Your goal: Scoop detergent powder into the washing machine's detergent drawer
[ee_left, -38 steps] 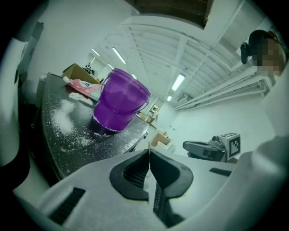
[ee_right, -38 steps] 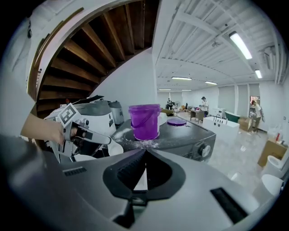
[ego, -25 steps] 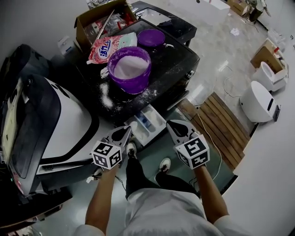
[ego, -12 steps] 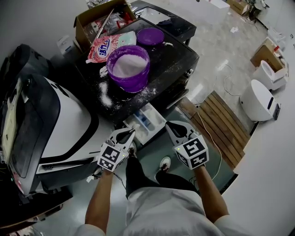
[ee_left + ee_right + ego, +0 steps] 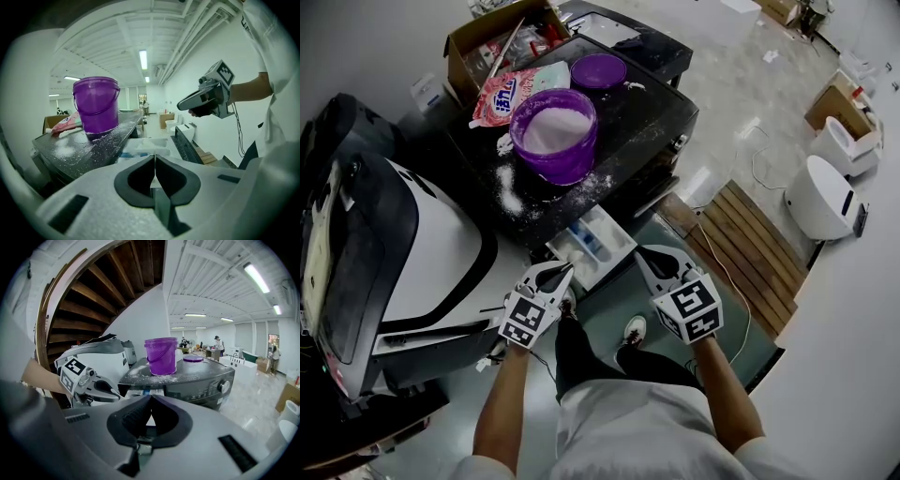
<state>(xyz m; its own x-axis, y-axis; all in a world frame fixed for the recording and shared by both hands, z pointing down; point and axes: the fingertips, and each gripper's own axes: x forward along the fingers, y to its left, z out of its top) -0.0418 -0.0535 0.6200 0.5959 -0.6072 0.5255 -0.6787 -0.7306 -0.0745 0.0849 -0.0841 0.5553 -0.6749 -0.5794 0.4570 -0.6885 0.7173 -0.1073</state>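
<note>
A purple bucket (image 5: 553,136) holding white powder stands on the black washing machine top (image 5: 652,108), with spilled powder around it. Below the top's front edge, the white detergent drawer (image 5: 592,246) is pulled out. My left gripper (image 5: 557,273) hovers just in front of the drawer's left corner, shut and empty. My right gripper (image 5: 645,257) hangs to the drawer's right, also shut and empty. The left gripper view shows the bucket (image 5: 96,105), the drawer (image 5: 145,146) and the right gripper (image 5: 206,96). In the right gripper view, the bucket (image 5: 161,356) stands behind the left gripper (image 5: 86,380).
A purple lid (image 5: 598,70) and a pink detergent bag (image 5: 502,94) lie behind the bucket. A white appliance (image 5: 431,253) stands at the left and a cardboard box (image 5: 487,42) behind. A wooden pallet (image 5: 741,253) lies right; the person's shoes (image 5: 633,330) are below the drawer.
The left gripper has shifted slightly right, toward the drawer. The right gripper has held its place. The view has drawn back a little from the machine.
</note>
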